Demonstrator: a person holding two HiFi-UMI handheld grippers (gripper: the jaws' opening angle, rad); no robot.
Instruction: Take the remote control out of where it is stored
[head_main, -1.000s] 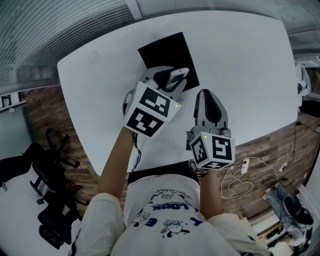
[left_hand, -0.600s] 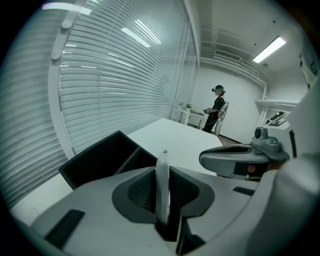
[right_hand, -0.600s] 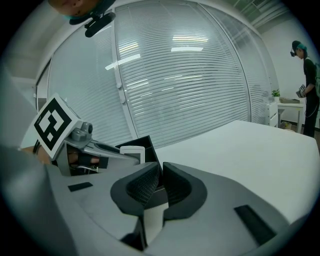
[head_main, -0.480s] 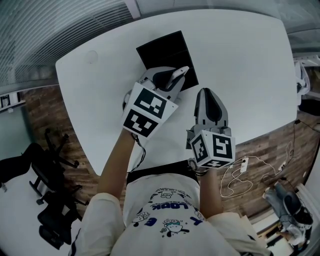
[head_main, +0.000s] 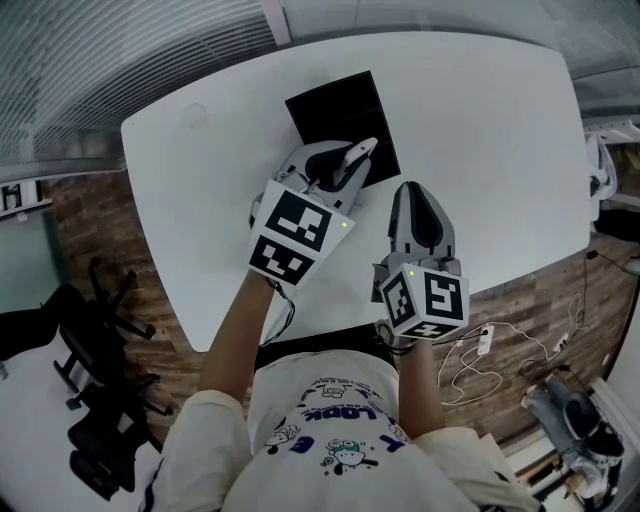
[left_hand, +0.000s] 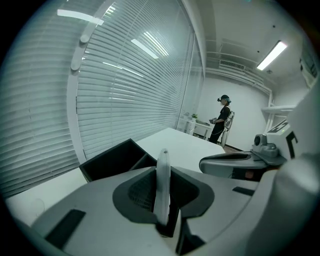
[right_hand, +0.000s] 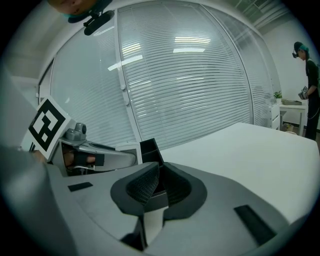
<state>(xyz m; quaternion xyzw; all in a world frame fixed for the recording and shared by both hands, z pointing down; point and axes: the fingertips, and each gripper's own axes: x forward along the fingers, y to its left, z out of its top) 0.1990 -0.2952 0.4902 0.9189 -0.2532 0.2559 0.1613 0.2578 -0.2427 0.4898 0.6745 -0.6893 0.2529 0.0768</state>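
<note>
Remote (head_main: 357, 153) in left hand-held gripper (head_main: 336, 170)

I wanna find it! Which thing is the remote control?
Find the big white table and the black box on it. At the box's near edge, the left gripper has just closed on the remote control: a slim white bar, pale against the dark box.

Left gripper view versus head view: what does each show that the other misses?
Only the left gripper view: a distant standing person and a ceiling strip light. Only the head view: a black office chair and the wearer's pale printed T-shirt. Both: the slim white remote control in the left gripper, whose jaws have just been closing on it, the black open box and the white table.
</note>
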